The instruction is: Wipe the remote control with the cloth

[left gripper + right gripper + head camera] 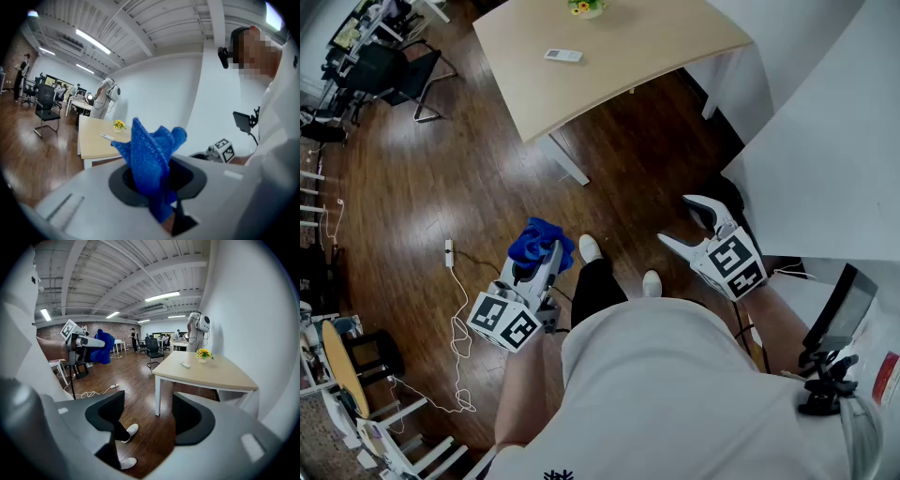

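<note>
On table (656, 37), remote (563, 55) apparently crosswise.

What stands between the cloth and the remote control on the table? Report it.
Nothing visible. The left gripper, shut on the blue cloth, faces bare wood floor up to the table. The remote control lies exposed on top, with the flower pot beyond it.

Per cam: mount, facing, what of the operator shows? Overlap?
Head view: on the head, steeply down at the floor; torso, shoes, left gripper shut on the cloth, right gripper open.
Left gripper view: along its jaws toward the table; cloth, operator's shoulder.
Right gripper view: toward the table; open jaws, shoes, left gripper.
Shared: all three show the table and remote.
</note>
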